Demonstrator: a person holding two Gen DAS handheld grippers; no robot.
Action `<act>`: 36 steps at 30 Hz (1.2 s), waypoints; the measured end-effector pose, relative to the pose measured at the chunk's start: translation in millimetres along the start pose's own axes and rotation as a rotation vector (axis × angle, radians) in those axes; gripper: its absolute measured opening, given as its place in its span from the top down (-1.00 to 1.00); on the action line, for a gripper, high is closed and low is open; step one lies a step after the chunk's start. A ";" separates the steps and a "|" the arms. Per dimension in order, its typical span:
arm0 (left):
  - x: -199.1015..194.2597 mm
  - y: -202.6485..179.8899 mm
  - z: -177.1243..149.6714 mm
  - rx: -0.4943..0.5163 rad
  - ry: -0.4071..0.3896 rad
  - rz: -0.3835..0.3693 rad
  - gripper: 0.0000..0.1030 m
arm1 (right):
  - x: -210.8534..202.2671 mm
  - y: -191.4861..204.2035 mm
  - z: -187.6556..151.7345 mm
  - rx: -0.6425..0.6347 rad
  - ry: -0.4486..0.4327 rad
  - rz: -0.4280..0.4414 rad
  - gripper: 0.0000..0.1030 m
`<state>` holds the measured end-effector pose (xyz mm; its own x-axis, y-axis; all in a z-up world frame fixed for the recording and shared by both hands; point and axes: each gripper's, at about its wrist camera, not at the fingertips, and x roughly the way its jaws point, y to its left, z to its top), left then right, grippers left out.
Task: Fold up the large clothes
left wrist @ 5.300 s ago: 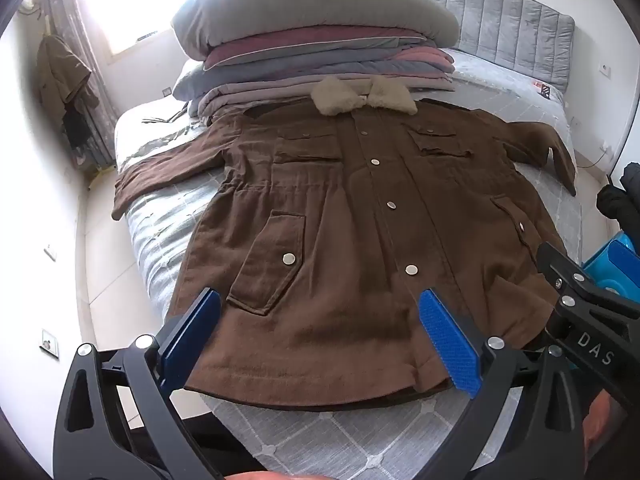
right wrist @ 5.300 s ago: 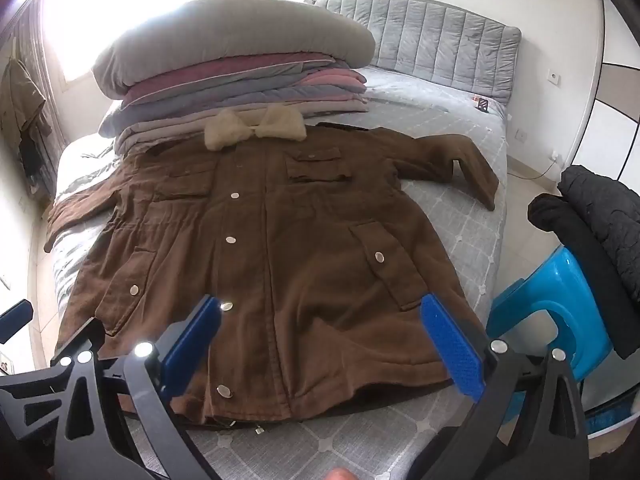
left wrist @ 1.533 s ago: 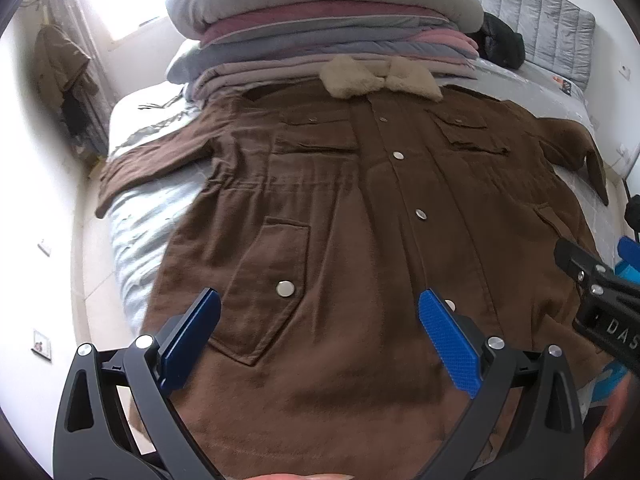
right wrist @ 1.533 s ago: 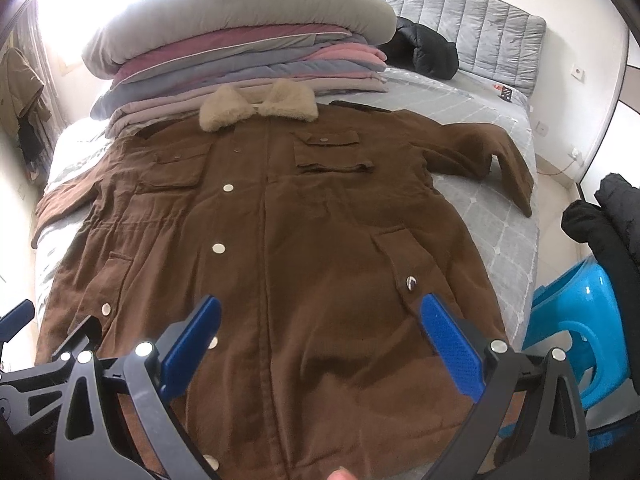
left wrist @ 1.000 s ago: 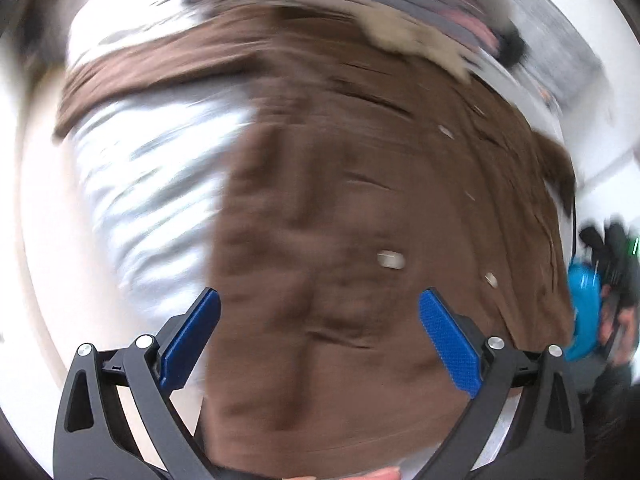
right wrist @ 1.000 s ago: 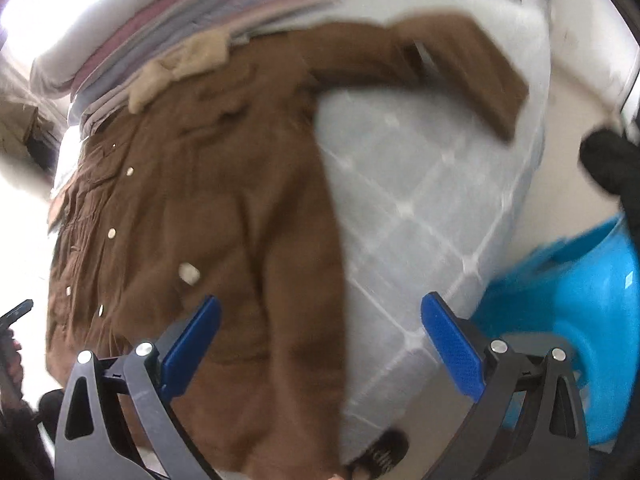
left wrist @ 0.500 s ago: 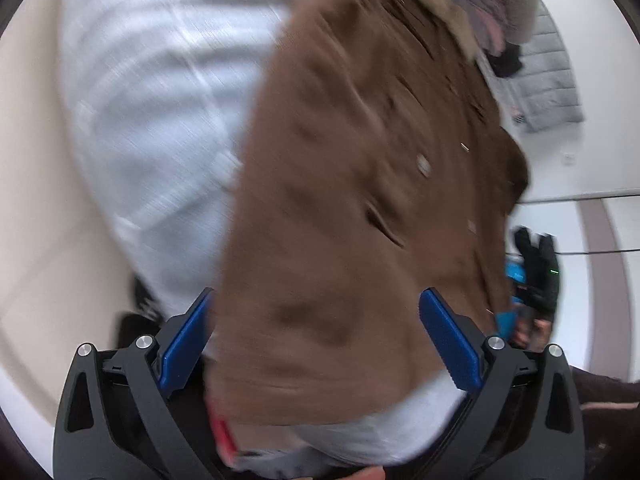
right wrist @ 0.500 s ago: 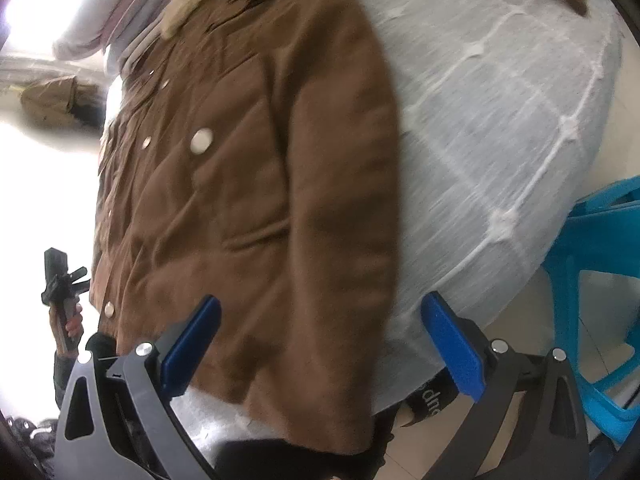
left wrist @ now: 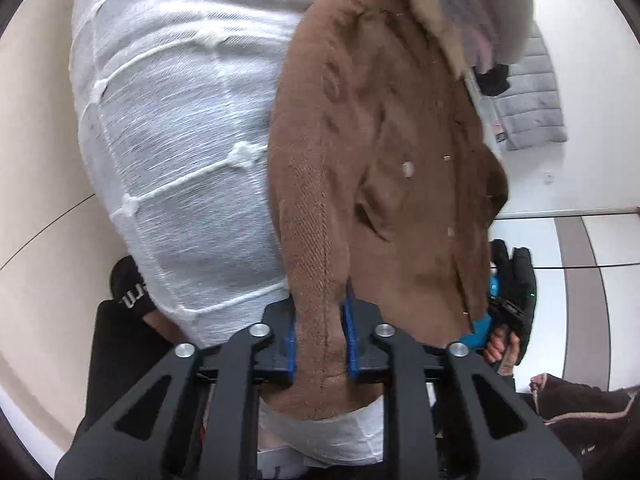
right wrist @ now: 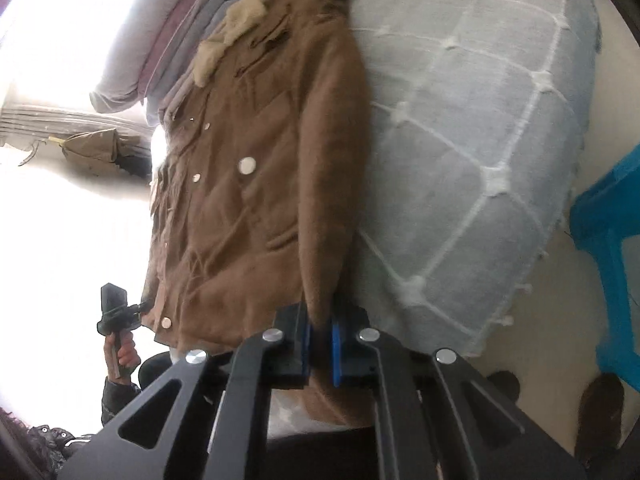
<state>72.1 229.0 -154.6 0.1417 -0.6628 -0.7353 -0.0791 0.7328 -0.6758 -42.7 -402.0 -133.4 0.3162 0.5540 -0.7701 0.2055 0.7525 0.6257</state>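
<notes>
Brown coat [left wrist: 380,168] lies front-up on the bed's quilted cover [left wrist: 180,128], and you have both of its bottom corners pinched at the foot edge of the bed. Your left gripper [left wrist: 319,336] is closed on the coat's stitched hem strip, the blue pads [left wrist: 291,340] pressing the cloth from either side, with bare cover just beside that edge of the coat. Your right gripper [right wrist: 319,340] is likewise clamped on the opposite hem corner, and a broad stretch of grey cover [right wrist: 460,140] lies open beside the coat there. Past that side of the bed stands a blue stool [right wrist: 608,248], close to the bed's corner. At the coat's far end its pale furry collar [right wrist: 232,36] touches a pile of folded bedding [right wrist: 172,28]. From your left wrist view the right gripper's handle, held in a hand [left wrist: 498,346], shows just beyond the coat's hem.
</notes>
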 end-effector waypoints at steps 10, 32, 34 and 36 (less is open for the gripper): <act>-31.9 -44.1 3.3 0.091 -0.105 -0.011 0.82 | -38.1 17.3 -13.2 0.047 -0.160 0.091 0.88; -118.7 -74.7 -106.8 0.215 -0.066 0.015 0.79 | -105.6 61.9 -103.4 -0.076 -0.147 0.058 0.87; -109.9 -60.6 -113.2 0.218 -0.021 0.149 0.67 | -87.1 41.0 -107.4 -0.053 -0.083 -0.063 0.81; -104.8 -38.1 -108.6 0.187 -0.018 0.337 0.62 | -78.7 11.2 -102.7 0.032 -0.087 -0.109 0.66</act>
<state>-46.9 253.9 -57.3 0.1558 -0.3781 -0.9125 0.0568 0.9257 -0.3739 -160.3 -400.7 -78.5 0.3692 0.4358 -0.8208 0.2718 0.7940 0.5438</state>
